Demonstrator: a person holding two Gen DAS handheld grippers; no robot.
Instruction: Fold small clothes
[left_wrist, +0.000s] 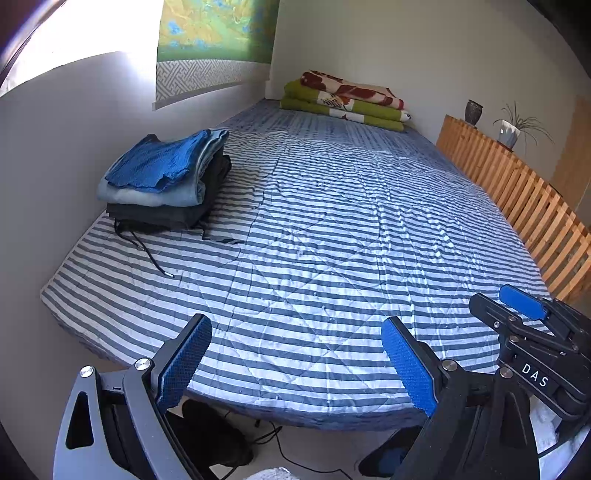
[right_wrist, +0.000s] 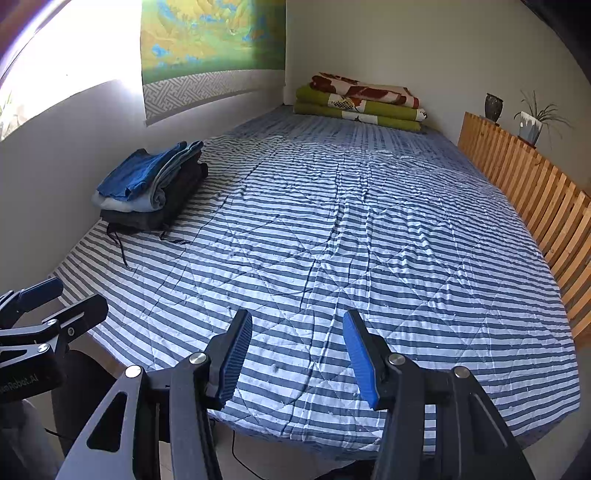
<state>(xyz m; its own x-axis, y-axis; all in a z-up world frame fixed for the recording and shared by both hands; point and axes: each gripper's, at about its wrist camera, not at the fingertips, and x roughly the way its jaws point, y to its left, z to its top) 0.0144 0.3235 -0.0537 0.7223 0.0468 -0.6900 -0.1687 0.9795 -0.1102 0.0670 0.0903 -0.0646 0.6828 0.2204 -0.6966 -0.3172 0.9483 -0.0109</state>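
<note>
Both claws are being held apart and empty over the near edge of the bed, with no garment lying between them.

Left claw is being kept released, its blue pads spread wide; the right claw is likewise being held released with nothing between its fingers. The striped quilt is lying bare in front of both. A stack of folded clothes, topped by a blue knit piece, is resting far ahead and to the left, close against the wall, its long axis running away from the claws. The left claw is judged nearer to it. No unfolded garment is being shown on the bed, so folding appears finished or awaiting another piece.
</note>
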